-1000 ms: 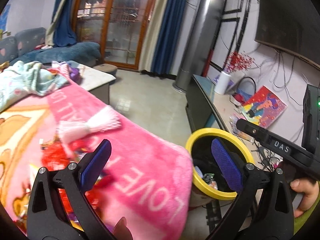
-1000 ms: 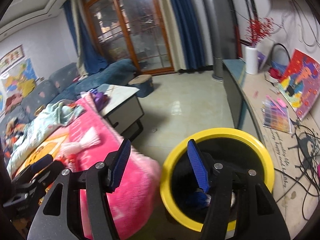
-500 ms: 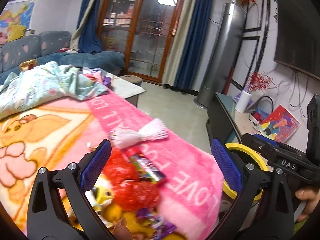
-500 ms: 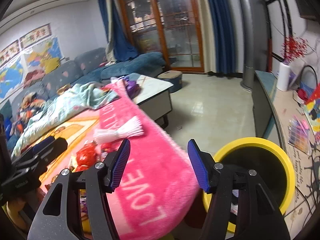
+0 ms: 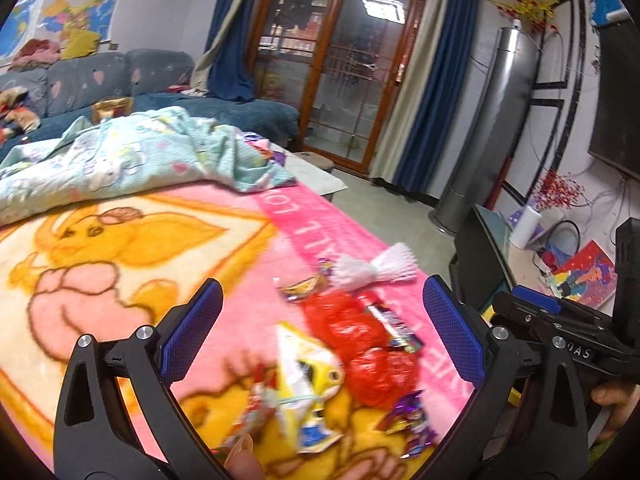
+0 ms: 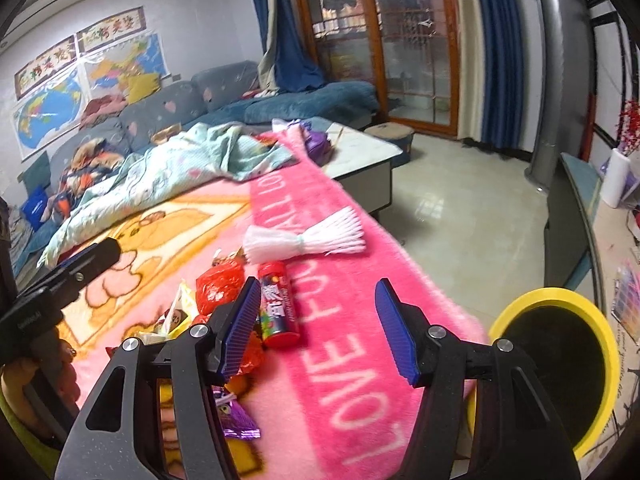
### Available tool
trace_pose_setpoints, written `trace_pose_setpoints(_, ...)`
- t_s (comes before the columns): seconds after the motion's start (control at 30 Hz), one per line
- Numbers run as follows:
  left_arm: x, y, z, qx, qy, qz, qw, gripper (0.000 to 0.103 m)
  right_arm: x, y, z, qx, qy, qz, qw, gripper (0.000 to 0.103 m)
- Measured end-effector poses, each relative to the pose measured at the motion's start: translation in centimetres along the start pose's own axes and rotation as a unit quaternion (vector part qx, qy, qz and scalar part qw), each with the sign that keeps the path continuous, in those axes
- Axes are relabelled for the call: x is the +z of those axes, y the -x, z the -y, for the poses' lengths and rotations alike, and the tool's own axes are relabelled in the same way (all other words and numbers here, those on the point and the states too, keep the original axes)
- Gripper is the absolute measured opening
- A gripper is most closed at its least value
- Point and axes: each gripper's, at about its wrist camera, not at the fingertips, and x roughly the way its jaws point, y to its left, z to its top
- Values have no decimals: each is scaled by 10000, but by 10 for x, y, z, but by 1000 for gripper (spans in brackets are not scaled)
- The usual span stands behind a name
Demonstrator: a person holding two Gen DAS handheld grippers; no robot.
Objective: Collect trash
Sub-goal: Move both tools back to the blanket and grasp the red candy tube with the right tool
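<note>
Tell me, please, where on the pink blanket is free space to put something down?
Free: the pink border strip between the red tube and the yellow-rimmed bin, and the yellow cartoon area below the pale blue quilt. Crowded: the wrapper pile beside the white tassel.

A pink blanket point(image 6: 344, 364) bears white lettering; at its ten o'clock lie red wrappers point(image 6: 218, 284); the bin point(image 6: 600, 344) is yellow-rimmed.
</note>
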Motion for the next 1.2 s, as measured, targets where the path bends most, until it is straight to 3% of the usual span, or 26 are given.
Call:
trace_pose_setpoints(0.37, -14, 10, -55, 227, 311, -267, 9989, 91, -2, -43, -17, 153, 170, -410, 9989, 49)
trace_pose_setpoints(0.53, -25, 10, -67, 85, 387, -507, 9979, 75, -4, -61, -21, 192, 194, -564, 9980, 45)
trace_pose_setpoints(0.67, -34, 5, -71, -71, 443, -805, 9957, 70, -5, -74, -22, 218, 195, -694, 9972, 42)
trace_pose_setpoints(0.73, -40, 4, -71, -112, 420, -933, 9947, 58, -5, -80, -23, 230, 199, -751, 9967, 40)
trace_pose_setpoints(0.9, -53, 1, -73, -176, 324, -1225, 9918, 48, -7, -95, -25, 297, 179, -922, 9951, 37)
trace_pose_setpoints(1.2, -76, -7, -73, -300, 266, -1758, 9836, 46, -15, -120, -28, 510, 67, -1197, 9915, 31)
